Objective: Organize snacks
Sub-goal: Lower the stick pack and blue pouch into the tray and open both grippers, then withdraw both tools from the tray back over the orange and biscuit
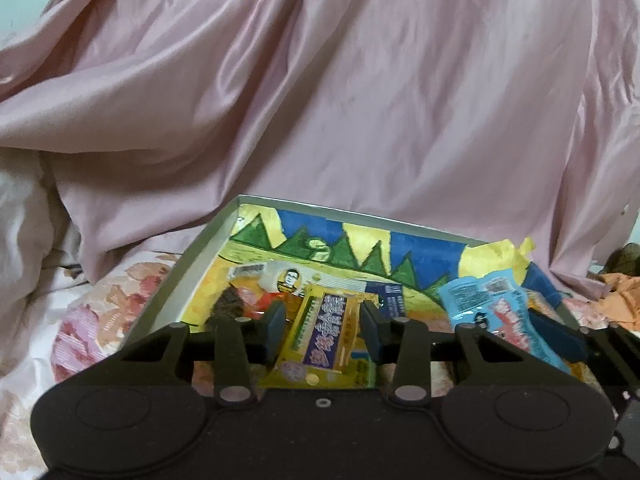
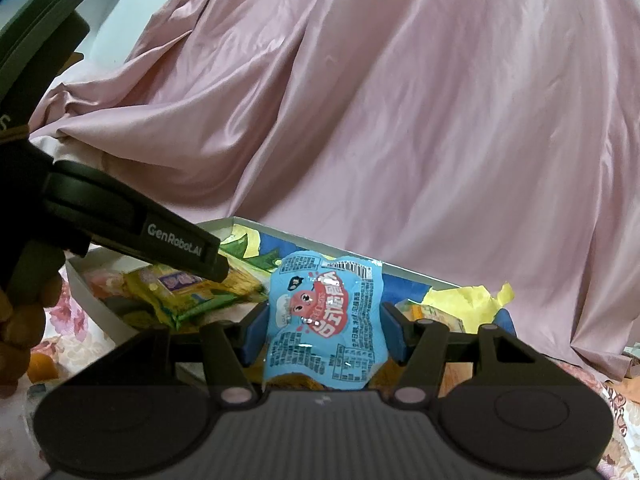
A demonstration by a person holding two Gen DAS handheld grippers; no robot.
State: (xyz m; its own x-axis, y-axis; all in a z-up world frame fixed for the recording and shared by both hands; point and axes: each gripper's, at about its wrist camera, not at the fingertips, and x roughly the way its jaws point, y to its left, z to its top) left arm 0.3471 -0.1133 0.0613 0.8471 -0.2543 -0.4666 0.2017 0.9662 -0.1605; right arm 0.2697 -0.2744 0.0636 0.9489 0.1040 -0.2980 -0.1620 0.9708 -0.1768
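A shallow white-walled box (image 1: pixel 192 256) with a painted lining of green peaks and blue sky lies on the bed. My left gripper (image 1: pixel 324 320) is shut on a yellow snack packet (image 1: pixel 324 340) with purple lettering, low over the box floor. From the right wrist view the left gripper (image 2: pixel 216 270) reaches in from the left over that yellow packet (image 2: pixel 188 292). My right gripper (image 2: pixel 325 330) is shut on a light blue snack packet (image 2: pixel 326 320) with a red cartoon, held upright above the box (image 2: pixel 400 270). The blue packet (image 1: pixel 480 304) and the right fingers (image 1: pixel 556 334) also show at the right of the left wrist view.
A white packet with a portrait (image 1: pixel 280 276) and a dark blue packet (image 1: pixel 390 296) lie in the box. Pink satin cloth (image 1: pixel 360 100) rises behind it. Floral bedding (image 1: pixel 100 312) surrounds it. Torn yellow paper (image 2: pixel 472 300) sticks up at the right corner. A hand (image 2: pixel 20 320) holds the left gripper.
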